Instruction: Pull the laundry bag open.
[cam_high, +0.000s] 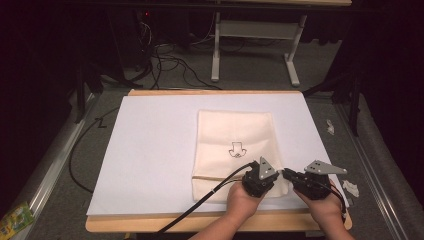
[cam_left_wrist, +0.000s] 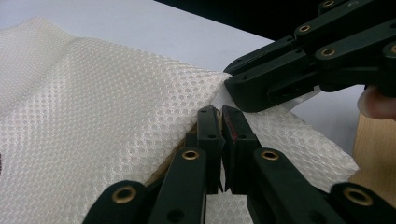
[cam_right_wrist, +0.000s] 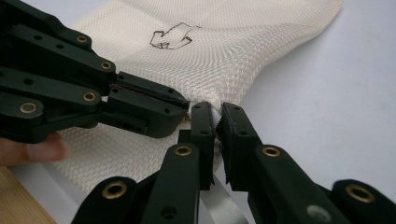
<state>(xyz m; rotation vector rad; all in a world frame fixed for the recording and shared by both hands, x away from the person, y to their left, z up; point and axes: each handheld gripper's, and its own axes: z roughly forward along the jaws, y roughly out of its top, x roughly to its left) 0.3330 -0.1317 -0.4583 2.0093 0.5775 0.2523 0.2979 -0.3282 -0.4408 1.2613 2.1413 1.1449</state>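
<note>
A cream mesh bag (cam_high: 235, 145) with a small drawn mark lies flat on a white sheet (cam_high: 150, 150). Both grippers meet at its near right corner. My left gripper (cam_high: 274, 176) points right and is shut on the fabric edge, seen up close in the left gripper view (cam_left_wrist: 221, 112) with mesh (cam_left_wrist: 102, 116) bunched around its tips. My right gripper (cam_high: 286, 173) points left and is shut on the corner of the bag (cam_right_wrist: 219, 46), which puckers between its jaws (cam_right_wrist: 215, 108). The two grippers' tips almost touch.
The sheet covers a wooden table whose front edge (cam_high: 150, 222) lies just under the hands. A pale strap (cam_right_wrist: 219, 205) trails from the bag's corner. Small white scraps (cam_high: 350, 187) lie at the right edge. Cables and a table frame (cam_high: 255, 30) stand beyond.
</note>
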